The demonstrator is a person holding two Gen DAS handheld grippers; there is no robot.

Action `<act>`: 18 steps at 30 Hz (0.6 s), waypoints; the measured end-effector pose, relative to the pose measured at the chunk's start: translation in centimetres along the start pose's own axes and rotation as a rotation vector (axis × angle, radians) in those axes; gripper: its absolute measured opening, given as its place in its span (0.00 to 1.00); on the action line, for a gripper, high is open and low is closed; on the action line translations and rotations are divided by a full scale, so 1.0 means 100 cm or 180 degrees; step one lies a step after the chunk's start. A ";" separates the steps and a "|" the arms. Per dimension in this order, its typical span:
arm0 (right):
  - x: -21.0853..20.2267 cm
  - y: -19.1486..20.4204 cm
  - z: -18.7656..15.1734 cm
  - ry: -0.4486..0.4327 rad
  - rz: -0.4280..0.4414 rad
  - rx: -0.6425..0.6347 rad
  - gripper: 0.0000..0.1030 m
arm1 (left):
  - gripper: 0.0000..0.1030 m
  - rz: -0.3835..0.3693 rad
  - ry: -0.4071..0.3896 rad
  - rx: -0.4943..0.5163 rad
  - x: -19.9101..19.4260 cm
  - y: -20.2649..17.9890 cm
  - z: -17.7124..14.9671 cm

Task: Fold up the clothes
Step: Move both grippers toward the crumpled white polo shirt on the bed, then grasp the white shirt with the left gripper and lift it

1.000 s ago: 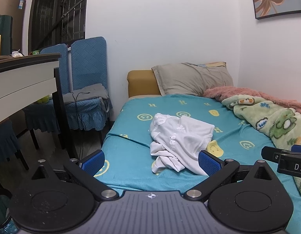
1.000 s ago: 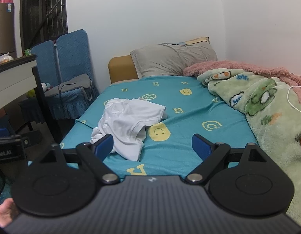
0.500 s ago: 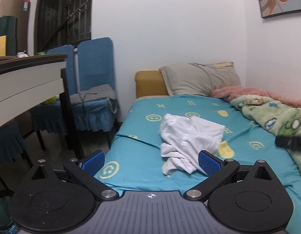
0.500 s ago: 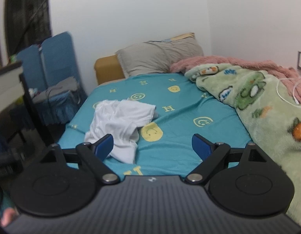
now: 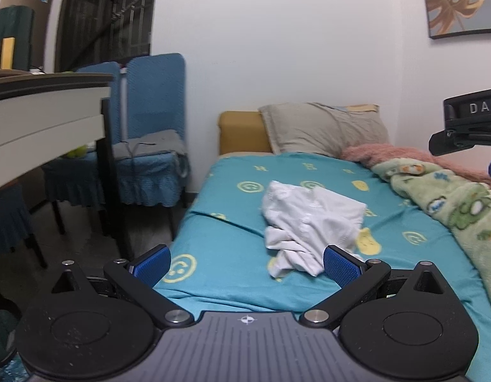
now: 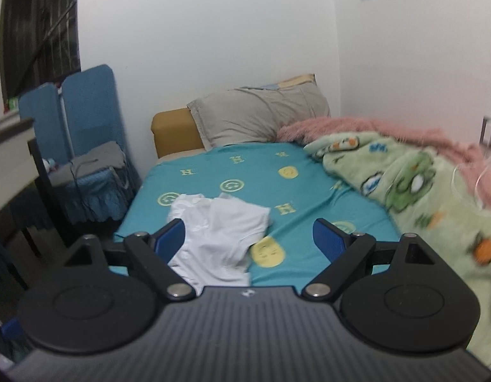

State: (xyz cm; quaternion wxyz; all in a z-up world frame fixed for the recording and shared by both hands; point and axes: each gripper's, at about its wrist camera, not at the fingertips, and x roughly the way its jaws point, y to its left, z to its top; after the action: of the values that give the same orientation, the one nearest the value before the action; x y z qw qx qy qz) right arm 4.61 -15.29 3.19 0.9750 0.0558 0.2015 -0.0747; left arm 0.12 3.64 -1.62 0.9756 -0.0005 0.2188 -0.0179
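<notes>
A crumpled white garment (image 5: 309,222) lies in a heap on the teal smiley-print bed sheet (image 5: 232,222), near the bed's foot. It also shows in the right wrist view (image 6: 220,235). My left gripper (image 5: 247,264) is open and empty, held short of the bed's foot edge, with the garment ahead and slightly right. My right gripper (image 6: 248,238) is open and empty, above the bed's foot, with the garment just ahead on its left side. Part of the right gripper's body (image 5: 468,124) shows at the right edge of the left wrist view.
A green cartoon blanket (image 6: 420,191) and a pink fluffy blanket (image 6: 373,127) cover the bed's right side. A grey pillow (image 6: 258,117) lies at the head. Blue chairs (image 5: 150,146) and a desk (image 5: 38,111) stand left of the bed.
My left gripper has swung left, so the garment sits further right in its view. My right gripper has risen and moved closer over the garment. Both stay open.
</notes>
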 end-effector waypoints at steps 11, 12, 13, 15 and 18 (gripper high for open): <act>0.006 -0.076 -0.022 0.0055 0.0015 0.0292 0.86 | 0.99 -0.0559 0.0580 0.0136 0.084 -0.059 -0.021; 0.011 -0.082 -0.028 0.0043 -0.0010 0.0291 0.86 | 0.98 -0.0655 0.0644 0.0114 0.095 -0.066 -0.022; 0.017 -0.087 -0.033 0.0066 -0.0035 0.0294 0.86 | 0.98 -0.0702 0.0670 0.0088 0.107 -0.072 -0.023; 0.030 -0.098 -0.044 0.0111 -0.0084 0.0300 0.86 | 0.98 -0.0762 0.0685 0.0049 0.134 -0.088 -0.021; 0.051 -0.115 -0.052 0.0251 -0.0072 0.0446 0.86 | 0.90 -0.0782 0.0685 0.0005 0.176 -0.112 -0.018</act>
State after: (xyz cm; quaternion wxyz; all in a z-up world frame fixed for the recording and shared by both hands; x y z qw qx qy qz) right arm 5.29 -26.50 -4.56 0.9591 0.1246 0.2346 -0.0973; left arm 14.89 -8.15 -10.71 0.9370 -0.0246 0.3204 -0.1372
